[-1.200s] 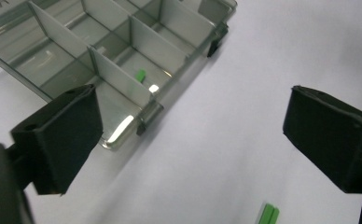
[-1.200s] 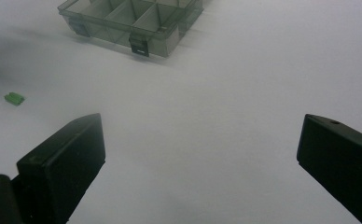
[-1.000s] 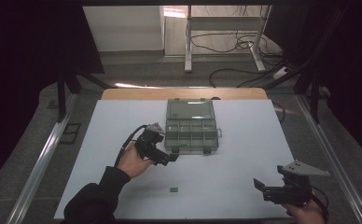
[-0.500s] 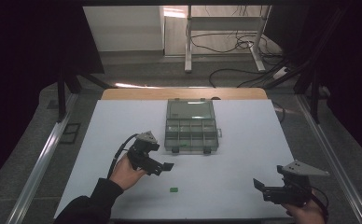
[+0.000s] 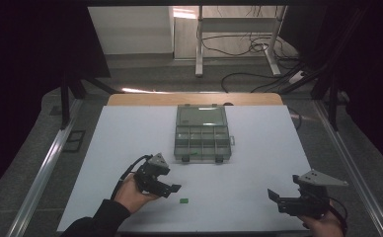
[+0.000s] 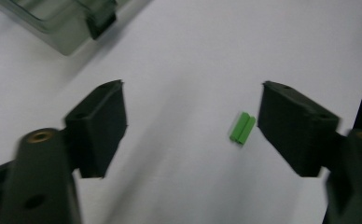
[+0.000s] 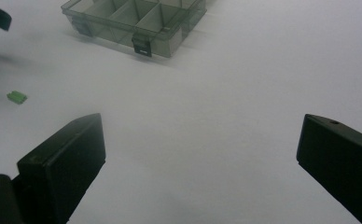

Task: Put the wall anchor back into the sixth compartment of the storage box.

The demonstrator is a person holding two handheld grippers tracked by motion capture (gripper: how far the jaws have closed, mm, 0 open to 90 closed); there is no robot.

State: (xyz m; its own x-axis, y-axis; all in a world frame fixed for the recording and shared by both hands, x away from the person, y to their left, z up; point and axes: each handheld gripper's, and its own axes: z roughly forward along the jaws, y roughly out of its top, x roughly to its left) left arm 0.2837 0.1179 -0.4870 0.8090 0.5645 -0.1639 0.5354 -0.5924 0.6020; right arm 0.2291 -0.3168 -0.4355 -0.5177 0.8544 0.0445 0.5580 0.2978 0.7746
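Green piece [image 6: 242,128] lies just inside your left gripper's [image 6: 191,123] spread fingers; centre, lower, pinch. Right gripper [image 7: 200,154] idles, fingers released.

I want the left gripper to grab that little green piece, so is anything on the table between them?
Nothing visible. The left gripper is open, and the green piece lies on bare white table between its jaws, close to one jaw. The compartment box sits off to the side.
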